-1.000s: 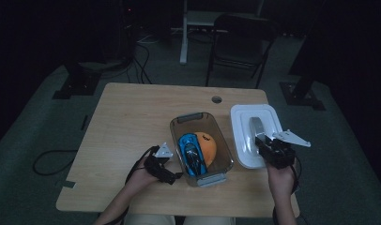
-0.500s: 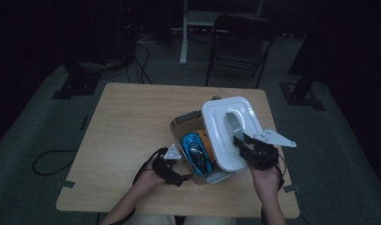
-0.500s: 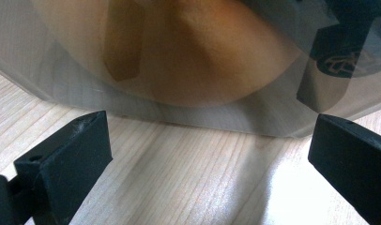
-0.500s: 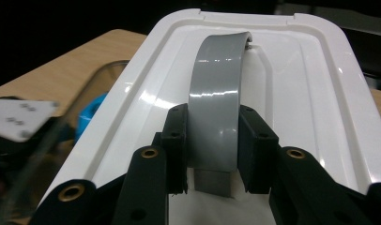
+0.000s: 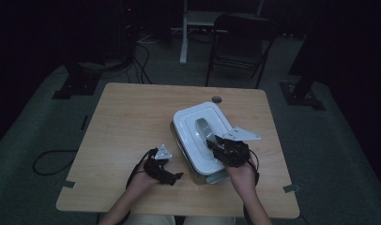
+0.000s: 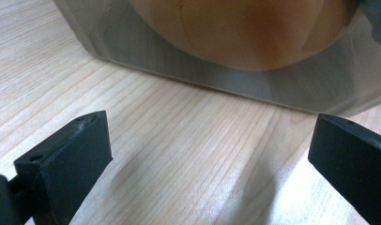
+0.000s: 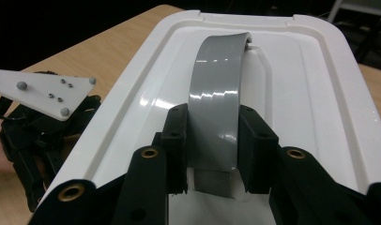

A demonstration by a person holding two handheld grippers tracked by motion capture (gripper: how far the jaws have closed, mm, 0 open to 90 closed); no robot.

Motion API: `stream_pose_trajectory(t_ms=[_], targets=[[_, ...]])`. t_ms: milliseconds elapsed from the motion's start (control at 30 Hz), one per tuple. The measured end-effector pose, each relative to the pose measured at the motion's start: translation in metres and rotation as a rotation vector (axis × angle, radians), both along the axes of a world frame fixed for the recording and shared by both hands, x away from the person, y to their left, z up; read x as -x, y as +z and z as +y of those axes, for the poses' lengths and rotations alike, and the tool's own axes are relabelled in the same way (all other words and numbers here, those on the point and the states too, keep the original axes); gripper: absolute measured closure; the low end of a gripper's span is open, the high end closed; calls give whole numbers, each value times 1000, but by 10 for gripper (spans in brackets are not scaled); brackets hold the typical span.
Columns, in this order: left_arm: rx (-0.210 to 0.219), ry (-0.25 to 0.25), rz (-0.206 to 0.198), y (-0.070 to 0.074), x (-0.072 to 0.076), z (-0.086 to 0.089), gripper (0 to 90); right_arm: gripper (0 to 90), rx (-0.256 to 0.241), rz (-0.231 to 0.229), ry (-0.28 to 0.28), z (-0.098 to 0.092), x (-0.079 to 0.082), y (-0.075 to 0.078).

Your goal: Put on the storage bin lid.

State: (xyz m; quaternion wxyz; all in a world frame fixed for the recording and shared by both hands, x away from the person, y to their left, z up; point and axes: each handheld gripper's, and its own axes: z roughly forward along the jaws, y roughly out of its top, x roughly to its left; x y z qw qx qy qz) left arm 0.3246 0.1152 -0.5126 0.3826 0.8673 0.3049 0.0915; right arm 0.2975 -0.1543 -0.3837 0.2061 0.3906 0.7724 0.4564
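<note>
High view, centre right of frame: a white lid [image 5: 198, 136] rests over a clear bin [image 5: 198, 177] on the wooden table [image 5: 132, 117]. The right gripper [image 5: 216, 142], entering from the lower right, has its jaws clamped on the lid's grey handle [image 5: 202, 127]. In the right gripper view the two black jaws pinch the handle [image 7: 214, 112] from either side near its lower end, with the lid [image 7: 310, 84] stretching toward the top of the frame.

The left gripper [image 5: 172, 177] rests at lower centre, just beside the bin's left wall, with its jaws spread wide and holding nothing. In the left gripper view the bin wall [image 6: 226, 75] crosses the upper frame, and an orange object [image 6: 235, 28] shows blurred through it.

Step in hand, as judged: closing the bin. The lid appears laid on top, but whether it is fully seated all round cannot be told. The next move probably calls for pressing the lid down evenly, then loosening the right jaws from the handle; the left gripper could steady the bin.
</note>
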Motion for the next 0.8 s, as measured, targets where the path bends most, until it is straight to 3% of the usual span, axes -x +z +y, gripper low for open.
stream_pose_trajectory(t_ms=[433, 800], targets=[[4, 13, -2, 3, 0, 4, 4, 675, 14, 49, 21, 9, -10, -11], [3, 11, 0, 4, 0, 6, 4, 676, 13, 67, 31, 10, -5, -13]])
